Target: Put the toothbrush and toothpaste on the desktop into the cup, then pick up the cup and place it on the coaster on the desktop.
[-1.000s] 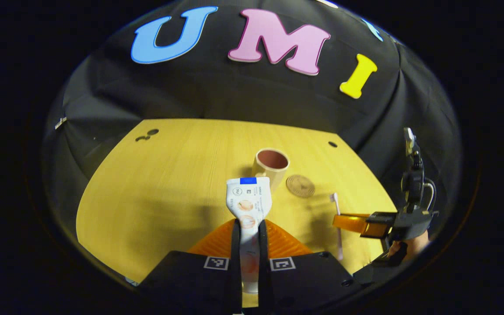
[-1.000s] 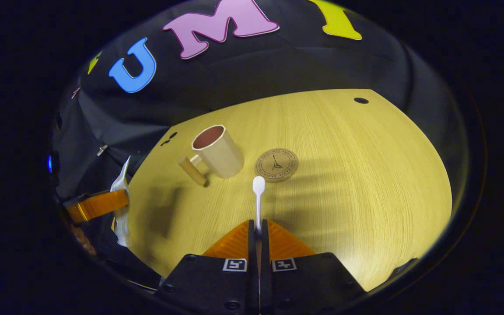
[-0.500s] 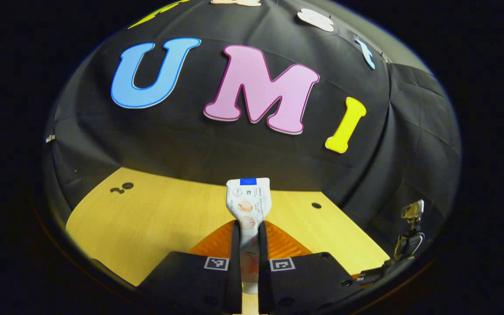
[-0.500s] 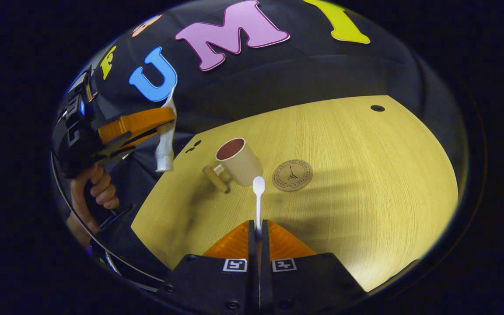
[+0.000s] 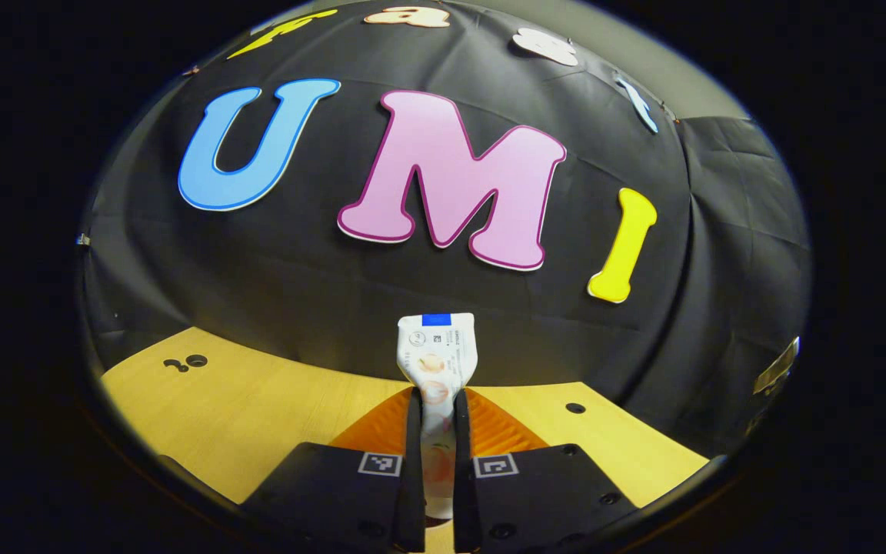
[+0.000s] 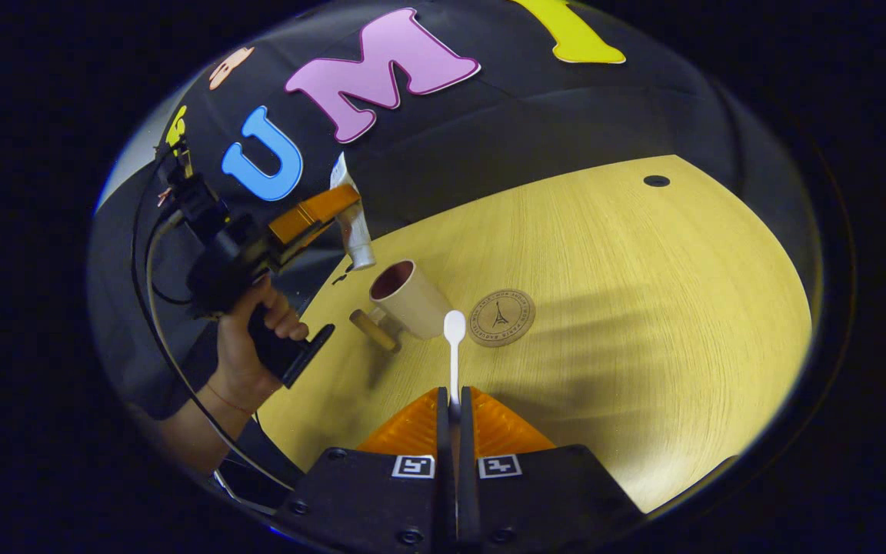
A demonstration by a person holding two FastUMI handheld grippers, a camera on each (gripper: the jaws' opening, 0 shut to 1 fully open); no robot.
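Left gripper [image 5: 435, 412]: Its two fingers are pressed tight on the toothpaste [image 5: 437, 362]. In the right gripper view this gripper [image 6: 333, 211] is up in the air, above and a little behind the cup, and a hand [image 6: 247, 342] holds its handle.

Toothpaste: It is a white tube. It is off the table, held by the left gripper. In the right gripper view the tube [image 6: 351, 223] hangs cap down, with its cap just above the cup's rim. It is not in the cup.

Right gripper [image 6: 452, 400]: Its two fingers are closed on the thin handle of the toothbrush [image 6: 454, 350].

Toothbrush: It is white. It sticks out forward from the right gripper, up off the table. Its head sits in front of the cup in this view.

Cup [image 6: 408, 300]: It stands upright on the table [image 6: 643, 308]. It has a wooden handle and is dark red inside.

Coaster [image 6: 501, 317]: It is round and lies flat on the table, just beside the cup. Nothing is on it.

Wall [image 5: 320, 269]: A black cloth hangs behind the table.
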